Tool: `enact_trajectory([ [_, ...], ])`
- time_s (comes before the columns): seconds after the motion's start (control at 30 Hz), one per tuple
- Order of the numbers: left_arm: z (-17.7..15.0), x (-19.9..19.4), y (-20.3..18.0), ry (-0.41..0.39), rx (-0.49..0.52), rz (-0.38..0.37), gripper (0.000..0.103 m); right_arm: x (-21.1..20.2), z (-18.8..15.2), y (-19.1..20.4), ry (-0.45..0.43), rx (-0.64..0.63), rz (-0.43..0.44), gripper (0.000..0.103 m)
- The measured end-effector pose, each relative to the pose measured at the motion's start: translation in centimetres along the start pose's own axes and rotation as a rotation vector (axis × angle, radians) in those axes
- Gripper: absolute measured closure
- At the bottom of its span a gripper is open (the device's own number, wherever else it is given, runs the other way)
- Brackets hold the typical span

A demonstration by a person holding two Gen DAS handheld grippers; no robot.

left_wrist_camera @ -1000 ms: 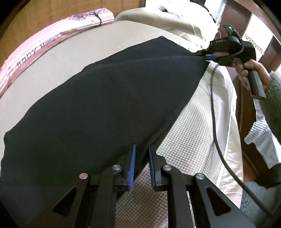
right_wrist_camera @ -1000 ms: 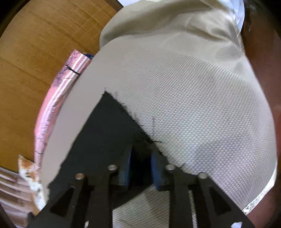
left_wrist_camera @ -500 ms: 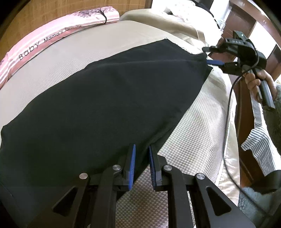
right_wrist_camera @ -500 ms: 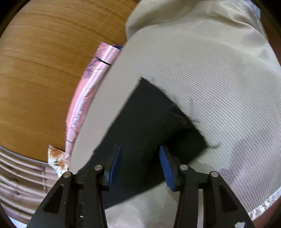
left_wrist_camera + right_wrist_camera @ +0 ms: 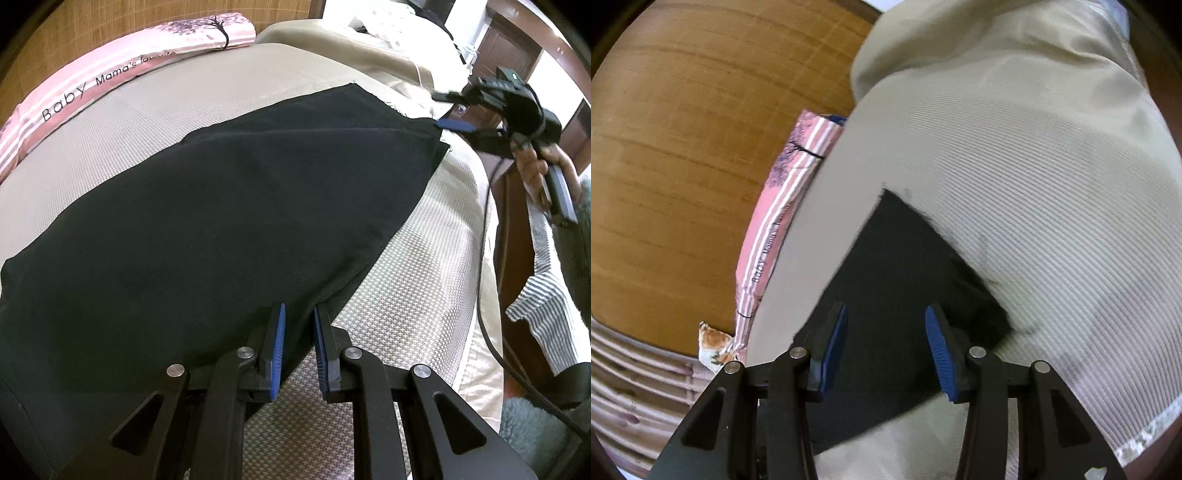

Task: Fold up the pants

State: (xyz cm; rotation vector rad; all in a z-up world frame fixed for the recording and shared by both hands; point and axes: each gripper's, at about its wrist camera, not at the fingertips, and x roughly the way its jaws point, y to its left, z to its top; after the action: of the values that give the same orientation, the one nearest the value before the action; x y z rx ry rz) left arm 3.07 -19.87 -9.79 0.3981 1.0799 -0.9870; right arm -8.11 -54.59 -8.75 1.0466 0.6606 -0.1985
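1. Left hand-held gripper (image 5: 297, 347): blue pads a narrow gap apart, the near edge of the pants (image 5: 221, 214) running between them. The fabric looks pinched there, though the pads are not seen pressed flat on it, so the grip is probable rather than certain.
2. Right hand-held gripper (image 5: 886, 350): jaws spread wide and released. Black cloth of the pants (image 5: 897, 266) lies between and beyond the pads, with neither pad seen touching it.
3. Pants: black, spread flat across the bed (image 5: 424, 280), which has a beige woven cover. One frayed end points toward the far side, and the broad body fills the middle of the left view.
4. Left view only: the right hand-held gripper (image 5: 452, 110) seen from outside, held by a hand (image 5: 535, 162) at the far right corner of the pants. Its lower blue pad sits just beside that corner, and whether they touch cannot be told. A black cable (image 5: 484, 258) hangs from it along the bed's edge. A pink striped pillow (image 5: 110, 81) with lettering lies along the far side.
5. Right view only: a wooden headboard (image 5: 701, 147) behind the pillow (image 5: 775, 221), and the frayed end of the pants up close. This view is blurred.
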Motion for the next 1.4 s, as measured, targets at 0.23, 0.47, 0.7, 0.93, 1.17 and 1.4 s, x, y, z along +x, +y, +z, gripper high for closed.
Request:
enact_trajectory([
  [0.23,0.0,-0.1,0.3,-0.001,-0.005,-0.001,0.086,0.3,-1.3,-2.4,0.016,0.045,-0.005,0.069],
  [0.47,0.0,-0.1,0.1,-0.001,-0.002,0.007,0.086,2.3,-0.5,-2.2,0.009,0.023,-0.030,0.087],
  [0.7,0.0,0.0,0.1,0.001,-0.007,0.009,0.086,4.2,1.1,1.3,0.026,-0.073,-0.019,0.085],
  [0.93,0.0,0.0,0.1,-0.003,-0.012,0.009,0.086,5.4,0.9,1.5,0.045,-0.095,-0.034,0.090],
  [1.17,0.0,0.0,0.2,-0.002,-0.017,0.004,0.086,-0.5,0.7,0.0,-0.124,-0.068,-0.100,0.098],
  [1.4,0.2,0.0,0.4,0.006,-0.008,-0.001,0.086,-1.8,-0.3,-3.5,-0.111,0.016,-0.117,0.098],
])
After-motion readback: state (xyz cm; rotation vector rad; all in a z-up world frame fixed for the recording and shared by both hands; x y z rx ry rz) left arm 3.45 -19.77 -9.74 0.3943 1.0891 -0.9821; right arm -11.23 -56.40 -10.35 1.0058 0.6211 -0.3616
